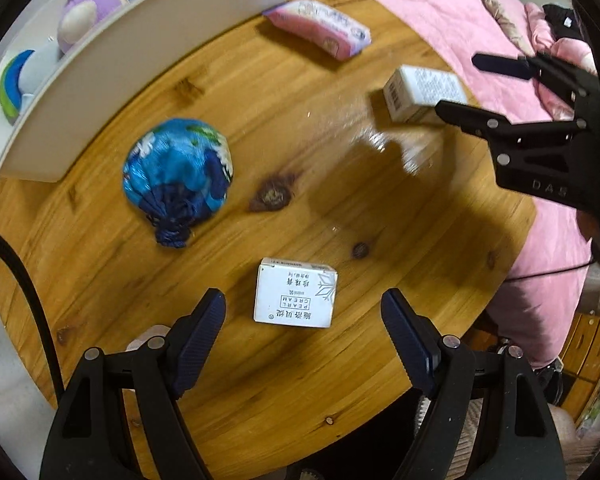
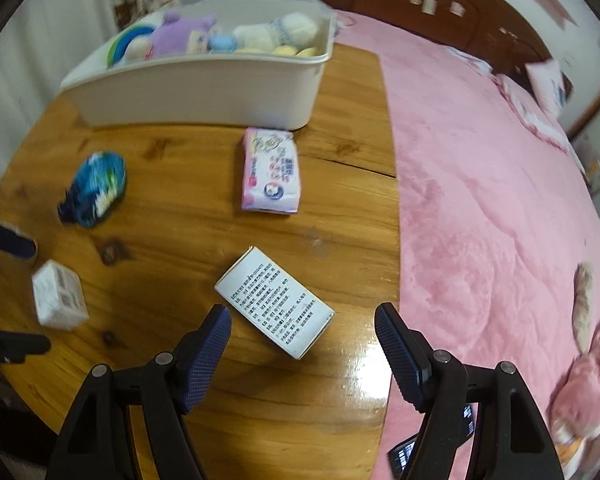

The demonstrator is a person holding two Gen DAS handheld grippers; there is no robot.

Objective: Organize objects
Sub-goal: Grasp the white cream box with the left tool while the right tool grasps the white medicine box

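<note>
Left wrist view: both tongs hung spread and empty over two white boxes on the bench.

The left tongs (image 1: pixel 303 312) stood wide apart above the pearl cream box (image 1: pixel 295 293), pads clear of it; the right tongs (image 2: pixel 303 334) gaped over the printed box (image 2: pixel 275 307), which lay askew near the bench (image 2: pixel 228 392) edge beside the pink bed (image 2: pixel 492 208). That skew looked the main risk: pads closing across its corners could twist it or nudge it off the edge. The wipes pack (image 2: pixel 271 171) lay between it and the white bin (image 2: pixel 204 92) of plush toys, partly blocking that path, while the blue pouch (image 1: pixel 178 176) sat near the left route.
</note>
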